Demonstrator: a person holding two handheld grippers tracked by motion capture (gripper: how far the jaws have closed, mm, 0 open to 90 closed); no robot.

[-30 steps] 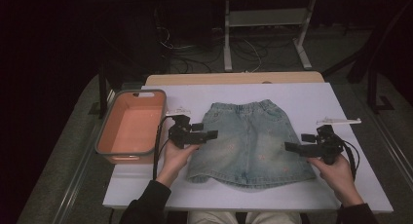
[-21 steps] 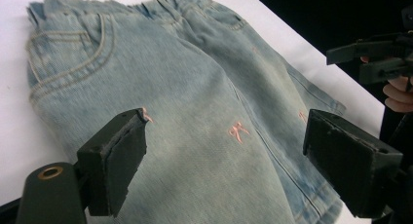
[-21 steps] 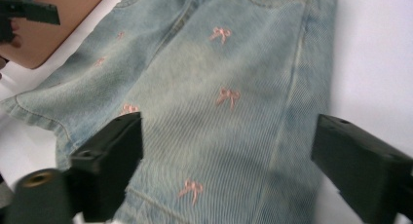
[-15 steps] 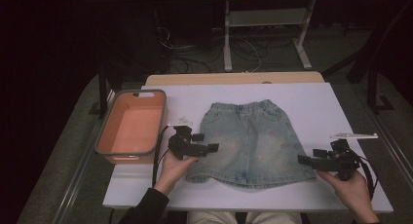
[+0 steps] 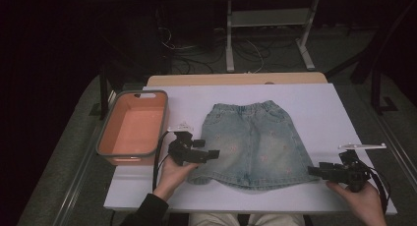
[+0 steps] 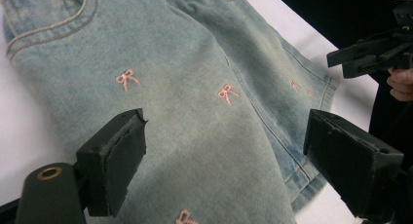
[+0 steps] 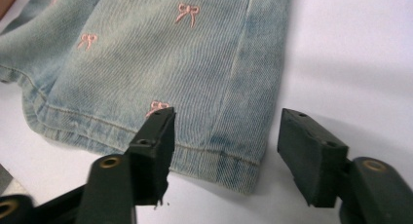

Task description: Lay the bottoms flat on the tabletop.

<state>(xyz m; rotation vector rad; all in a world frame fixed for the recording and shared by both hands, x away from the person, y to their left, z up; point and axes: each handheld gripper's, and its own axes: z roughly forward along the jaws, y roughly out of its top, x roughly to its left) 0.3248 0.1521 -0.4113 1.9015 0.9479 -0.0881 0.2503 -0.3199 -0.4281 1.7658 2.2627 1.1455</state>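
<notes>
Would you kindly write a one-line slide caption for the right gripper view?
Open right gripper poised at the hem corner of a denim skirt with pink bows, lying on the white table.

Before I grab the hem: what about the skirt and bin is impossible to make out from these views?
- Denim skirt: underside hidden in every view, lying flat on the white table.
- Skirt's left hem corner, high view: covered by the left hand-held gripper.
- Orange bin: near inner wall hidden by its rim.

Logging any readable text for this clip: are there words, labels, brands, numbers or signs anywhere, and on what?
No readable text in any view.
Denim skirt: no label or brand to read, just small pink embroidered bows, which are decoration.
Orange bin: plain, no markings visible.
Left gripper and right gripper: no lettering visible.
</notes>
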